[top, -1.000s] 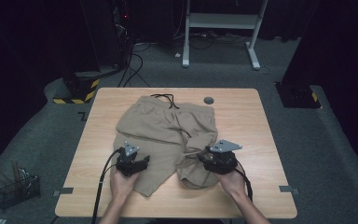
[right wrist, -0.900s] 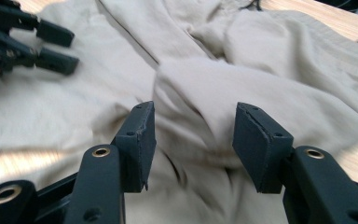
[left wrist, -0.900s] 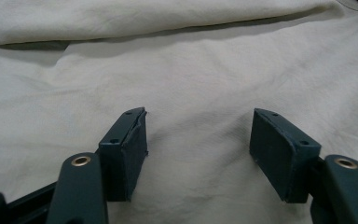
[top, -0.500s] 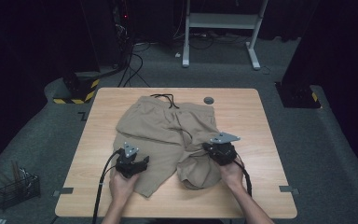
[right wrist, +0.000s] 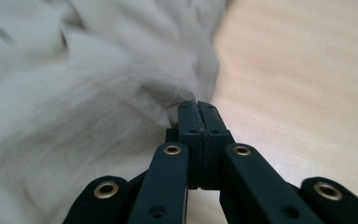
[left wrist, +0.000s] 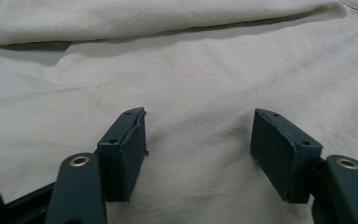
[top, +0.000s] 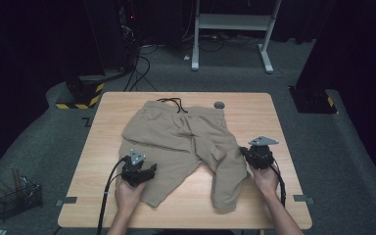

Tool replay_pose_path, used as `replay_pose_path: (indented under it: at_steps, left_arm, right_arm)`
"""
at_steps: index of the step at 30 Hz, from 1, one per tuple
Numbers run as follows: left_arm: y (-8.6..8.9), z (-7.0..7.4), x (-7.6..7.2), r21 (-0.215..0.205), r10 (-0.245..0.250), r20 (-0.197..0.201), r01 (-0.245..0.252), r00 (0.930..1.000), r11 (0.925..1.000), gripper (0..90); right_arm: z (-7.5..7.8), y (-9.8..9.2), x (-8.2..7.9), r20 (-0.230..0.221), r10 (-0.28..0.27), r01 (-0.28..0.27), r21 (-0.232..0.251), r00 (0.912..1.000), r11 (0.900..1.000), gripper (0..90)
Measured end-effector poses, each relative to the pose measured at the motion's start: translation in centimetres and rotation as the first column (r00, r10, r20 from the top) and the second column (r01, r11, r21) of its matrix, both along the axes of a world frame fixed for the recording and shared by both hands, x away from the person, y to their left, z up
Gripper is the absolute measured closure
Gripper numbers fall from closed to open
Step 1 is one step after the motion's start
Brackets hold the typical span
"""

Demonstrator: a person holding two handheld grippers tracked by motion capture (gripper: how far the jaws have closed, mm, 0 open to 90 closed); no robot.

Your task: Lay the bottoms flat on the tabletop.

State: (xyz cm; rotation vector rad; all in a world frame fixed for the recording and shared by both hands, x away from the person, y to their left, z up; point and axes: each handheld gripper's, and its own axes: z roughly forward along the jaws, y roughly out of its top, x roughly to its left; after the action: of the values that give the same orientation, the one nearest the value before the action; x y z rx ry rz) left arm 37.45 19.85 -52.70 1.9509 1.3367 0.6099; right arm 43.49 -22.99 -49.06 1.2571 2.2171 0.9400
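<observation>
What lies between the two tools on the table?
In the high view, the tan shorts span the stretch between the left tool and right tool.

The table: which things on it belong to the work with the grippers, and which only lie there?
In the job:
- shorts
- left gripper, open over the cloth
- right gripper, shut on the shorts' edge

Lying about:
- small grey disc
- wire basket on the floor

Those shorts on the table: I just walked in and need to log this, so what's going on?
A person is spreading tan shorts on a wooden table with two handheld grippers. The right gripper is shut on the edge of one leg, near the table's right side. The left gripper sits open over the other leg, gripping nothing.
</observation>
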Motion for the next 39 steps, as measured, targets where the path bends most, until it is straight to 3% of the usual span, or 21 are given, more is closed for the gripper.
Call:
replay_pose_path:
  at_steps: [4,5,7,11,14,16,18,20,25,29,31,33,35,36,37,39]
  left_arm:
    - [0.0,0.0,0.0,0.002,-0.001,0.001,0.001,1.0,1.0,36.0]
    - [0.0,0.0,0.0,0.0,0.0,0.0,0.0,1.0,1.0,36.0]
    - [0.0,0.0,0.0,0.003,-0.001,0.001,0.001,1.0,1.0,36.0]
    - [0.0,0.0,0.0,0.003,0.0,0.001,0.0,1.0,1.0,35.9]
    - [0.0,0.0,0.0,0.0,0.001,0.0,-0.001,1.0,1.0,35.9]
    - [0.0,0.0,0.0,0.003,0.0,0.0,0.0,1.0,1.0,35.9]
    - [0.0,0.0,0.0,0.002,-0.001,0.001,0.001,1.0,1.0,35.9]
    - [0.0,0.0,0.0,0.0,0.0,0.0,0.0,1.0,1.0,35.9]
    - [0.0,0.0,0.0,0.003,0.0,0.0,0.0,1.0,1.0,35.8]
    - [0.0,0.0,0.0,0.004,0.001,0.0,-0.001,1.0,1.0,35.7]
    - [0.0,0.0,0.0,0.004,0.001,0.0,-0.001,1.0,1.0,35.7]
    - [0.0,0.0,0.0,0.003,0.0,0.0,0.0,1.0,1.0,35.6]
    - [0.0,0.0,0.0,0.004,0.0,-0.001,0.0,1.0,1.0,35.5]
    - [0.0,0.0,0.0,0.003,0.0,0.0,0.0,1.0,1.0,35.5]
    - [0.0,0.0,0.0,0.004,0.0,0.0,0.0,1.0,1.0,35.6]
    - [0.0,0.0,0.0,0.003,0.0,0.0,0.0,1.0,1.0,35.5]
  right_arm:
    - [-0.3,-0.5,0.0,-0.038,-0.025,0.027,0.048,0.999,0.998,79.7]
    - [0.1,-0.6,-0.2,-0.031,-0.02,0.022,0.077,0.9993,0.997,75.0]
    - [2.0,-0.2,-1.9,0.039,0.014,-0.019,0.128,0.9991,0.992,65.7]
    - [3.7,1.4,-4.1,0.089,0.091,-0.102,0.128,0.9918,0.987,57.9]
    - [3.6,2.8,-4.7,0.071,0.138,-0.146,0.114,0.9879,0.983,52.8]
    - [2.7,3.8,-4.4,0.04,0.15,-0.153,0.067,0.9878,0.986,54.4]
    - [1.8,4.3,-3.9,-0.002,0.151,-0.151,-0.004,0.9885,0.988,71.3]
    - [1.4,4.1,-3.5,-0.014,0.153,-0.153,-0.026,0.9881,0.988,89.6]
    - [3.5,2.3,-2.9,0.061,0.103,-0.1,-0.044,0.9928,0.994,90.0]
    - [4.8,0.8,-1.7,0.086,0.046,-0.041,-0.06,0.9952,0.997,90.0]
    - [4.1,0.1,-0.4,0.079,0.025,-0.018,-0.085,0.9966,0.996,90.0]
    - [2.5,-0.4,0.8,0.017,0.001,0.001,-0.077,0.9998,0.997,90.0]
    - [0.5,-0.5,1.8,-0.036,-0.017,0.014,-0.107,0.9992,0.994,89.7]
    - [0.0,-0.5,2.0,-0.066,-0.021,0.014,-0.095,0.9976,0.995,87.8]
    - [-0.3,-0.5,1.9,-0.074,-0.028,0.022,-0.079,0.9969,0.997,81.3]
    - [0.2,-0.5,1.3,-0.044,-0.041,0.039,-0.033,0.9982,0.999,69.3]
